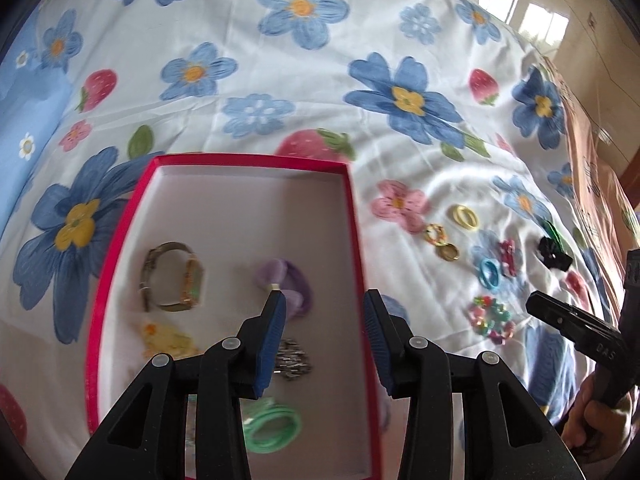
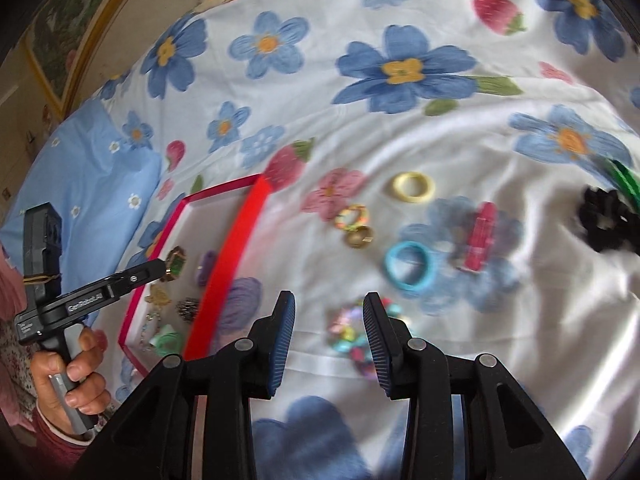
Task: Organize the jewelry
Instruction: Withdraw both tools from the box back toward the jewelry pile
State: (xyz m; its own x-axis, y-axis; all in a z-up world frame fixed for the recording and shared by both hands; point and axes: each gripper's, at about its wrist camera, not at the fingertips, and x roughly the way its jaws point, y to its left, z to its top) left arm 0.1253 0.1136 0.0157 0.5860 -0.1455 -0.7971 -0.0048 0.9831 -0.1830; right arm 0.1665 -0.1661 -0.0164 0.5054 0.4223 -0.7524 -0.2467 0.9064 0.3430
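Left gripper [image 1: 325,305] jaws wide apart, nothing between them. Right gripper [image 2: 329,309] likewise spread and empty. Left hand [image 2: 70,376] wraps the left gripper's handle

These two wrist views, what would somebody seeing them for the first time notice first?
Probably the red box lying on the flower-print bedsheet, already holding a watch, a purple hair tie and a green hair tie. Next, the loose pieces scattered on the sheet to its right: a yellow ring, a blue ring and a colourful beaded bracelet. The open right gripper hovers over that bracelet.
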